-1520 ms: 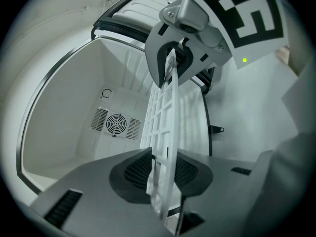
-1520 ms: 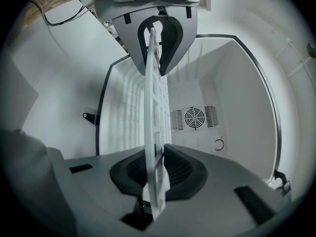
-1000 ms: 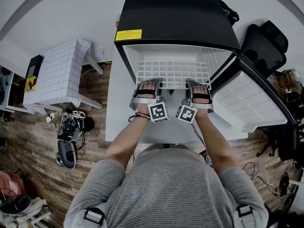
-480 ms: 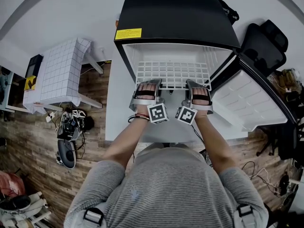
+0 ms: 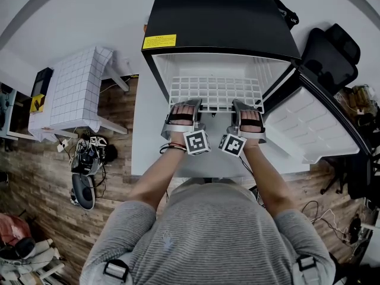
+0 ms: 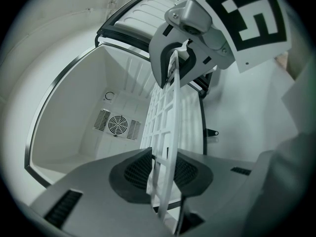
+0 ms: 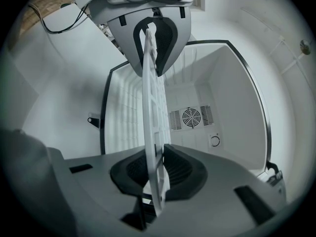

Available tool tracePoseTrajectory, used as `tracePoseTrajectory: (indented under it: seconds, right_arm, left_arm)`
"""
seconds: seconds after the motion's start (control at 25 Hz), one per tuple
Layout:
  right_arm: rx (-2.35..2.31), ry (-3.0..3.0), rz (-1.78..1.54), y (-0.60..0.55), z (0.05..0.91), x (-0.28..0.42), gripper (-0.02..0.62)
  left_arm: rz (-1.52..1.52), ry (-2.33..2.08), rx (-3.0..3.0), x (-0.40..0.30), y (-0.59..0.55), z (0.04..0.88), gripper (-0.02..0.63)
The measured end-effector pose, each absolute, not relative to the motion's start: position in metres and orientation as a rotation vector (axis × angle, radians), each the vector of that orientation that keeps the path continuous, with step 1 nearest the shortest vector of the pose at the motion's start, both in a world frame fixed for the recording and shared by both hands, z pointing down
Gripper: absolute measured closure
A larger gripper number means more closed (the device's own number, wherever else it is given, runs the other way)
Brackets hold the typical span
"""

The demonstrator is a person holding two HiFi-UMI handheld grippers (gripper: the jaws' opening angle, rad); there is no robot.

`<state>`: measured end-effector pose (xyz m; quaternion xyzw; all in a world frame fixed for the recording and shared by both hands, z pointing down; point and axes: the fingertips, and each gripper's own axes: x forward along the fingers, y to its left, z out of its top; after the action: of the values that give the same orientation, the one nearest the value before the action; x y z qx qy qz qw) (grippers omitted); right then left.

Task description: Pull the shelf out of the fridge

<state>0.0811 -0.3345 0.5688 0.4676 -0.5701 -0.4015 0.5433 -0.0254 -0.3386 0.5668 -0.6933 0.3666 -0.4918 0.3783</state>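
step: grip made, pull not done | your left gripper [image 5: 186, 103] and right gripper [image 5: 243, 104] are each clamped on the shelf [image 5: 217, 91] front edge | shelf sits inside the open fridge [image 5: 219, 22] | next: draw both back evenly, keep it level

I see a fridge [image 5: 219, 19] with a glossy black shell, a yellow label [image 5: 160, 42] at its near left corner and a plain white lining. The shelf [image 5: 217, 92] is a white grid of square openings. My left gripper [image 5: 183, 104] and right gripper [image 5: 246, 104] are silver-grey, each carrying a cube of black-and-white square markers. Their pads [image 6: 134, 169] are dark grey with a fine mesh pattern. At the left, a white side table [image 5: 77, 88] is ruled in a thin grid, and the floor [image 5: 35, 177] is brown wood planks. My shirt [image 5: 219, 236] is grey with fine stripes.
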Motion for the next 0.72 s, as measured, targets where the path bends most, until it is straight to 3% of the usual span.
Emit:
tracePoseTrajectory:
  seconds: [0.72]
  right_arm:
    - [1.121,-1.372,-0.946,-0.323,0.568,0.081,0.545]
  left_arm:
    - [-1.249,0.959,-1.778,-0.026,-0.327,0.563,0.508]
